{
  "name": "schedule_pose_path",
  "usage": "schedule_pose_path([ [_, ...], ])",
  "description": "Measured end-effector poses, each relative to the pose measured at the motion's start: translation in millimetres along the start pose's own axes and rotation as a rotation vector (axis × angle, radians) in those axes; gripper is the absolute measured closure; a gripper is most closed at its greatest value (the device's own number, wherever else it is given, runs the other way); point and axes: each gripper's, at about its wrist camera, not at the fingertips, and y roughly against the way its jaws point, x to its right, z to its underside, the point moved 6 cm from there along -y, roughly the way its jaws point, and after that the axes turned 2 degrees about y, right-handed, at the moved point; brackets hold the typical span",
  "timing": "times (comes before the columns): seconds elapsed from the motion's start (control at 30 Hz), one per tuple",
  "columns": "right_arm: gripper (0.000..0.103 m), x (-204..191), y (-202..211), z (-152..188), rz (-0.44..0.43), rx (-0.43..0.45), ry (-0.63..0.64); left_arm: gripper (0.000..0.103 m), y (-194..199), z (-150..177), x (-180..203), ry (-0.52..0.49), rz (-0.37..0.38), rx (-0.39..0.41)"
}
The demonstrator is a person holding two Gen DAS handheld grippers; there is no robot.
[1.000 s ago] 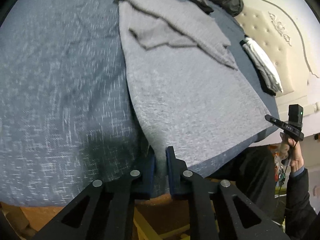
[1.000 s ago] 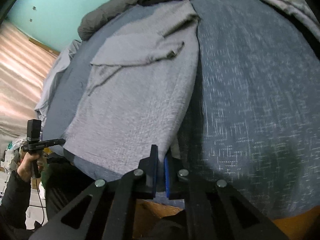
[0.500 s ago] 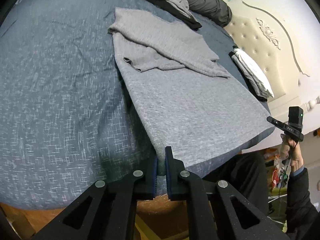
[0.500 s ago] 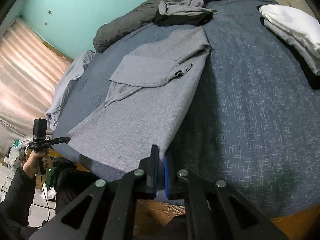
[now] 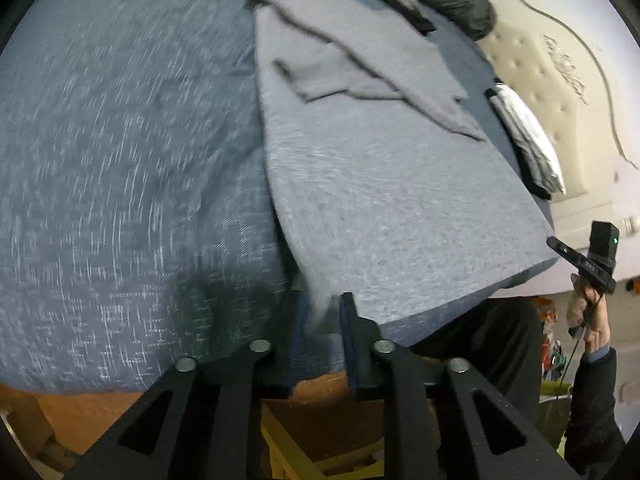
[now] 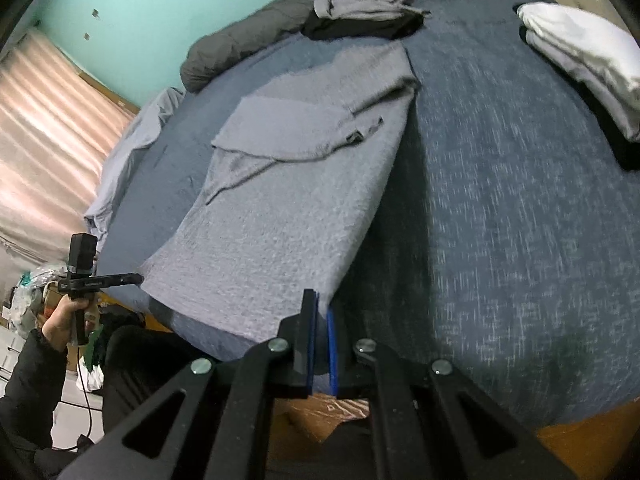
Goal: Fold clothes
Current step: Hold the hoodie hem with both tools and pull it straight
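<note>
A grey knit sweater (image 5: 380,184) lies on the blue bed cover (image 5: 120,160), sleeves folded across its chest. Its hem hangs at the near bed edge. My left gripper (image 5: 322,304) has its jaws parted around the hem's left corner, and the blurred cloth sits loose between them. My right gripper (image 6: 322,308) is shut on the hem's right corner of the sweater (image 6: 280,208). The other hand's gripper shows at the far side in each wrist view (image 5: 588,264) (image 6: 92,276).
A folded white and black stack (image 6: 592,64) lies at the bed's right. A grey garment on a black one (image 6: 360,4) and a dark bolster (image 6: 248,48) lie at the far end. A padded headboard (image 5: 560,80) stands behind. Orange bed frame (image 5: 320,392) shows below the mattress.
My left jaws have opened from shut on the hem, and the corner is slipping free. Both views show the hem brought lower toward the bed. The right gripper still pinches its corner.
</note>
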Motion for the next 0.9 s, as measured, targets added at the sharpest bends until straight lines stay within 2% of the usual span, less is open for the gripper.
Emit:
schedule_pose_path([
  [0.03, 0.099, 2, -3, 2, 0.005, -0.009, -0.002, 0.069, -1, 0, -4, 0.011, -0.004, 0.001],
  [0.1, 0.099, 6, -5, 4, 0.016, -0.019, -0.006, 0.064, -5, 1, -12, 0.032, -0.004, -0.006],
  [0.27, 0.099, 11, -6, 3, 0.023, -0.023, -0.018, 0.061, -17, 5, -16, 0.062, 0.018, -0.031],
  [0.37, 0.099, 10, -5, 2, 0.025, -0.027, -0.009, 0.052, -22, 5, -13, 0.078, 0.056, -0.038],
  [0.87, 0.099, 17, -3, 5, 0.023, -0.02, -0.025, 0.053, -45, 15, -4, 0.023, 0.046, -0.108],
  [0.9, 0.099, 17, -4, 4, 0.025, -0.021, -0.023, 0.058, -46, 16, -3, 0.011, 0.042, -0.11],
])
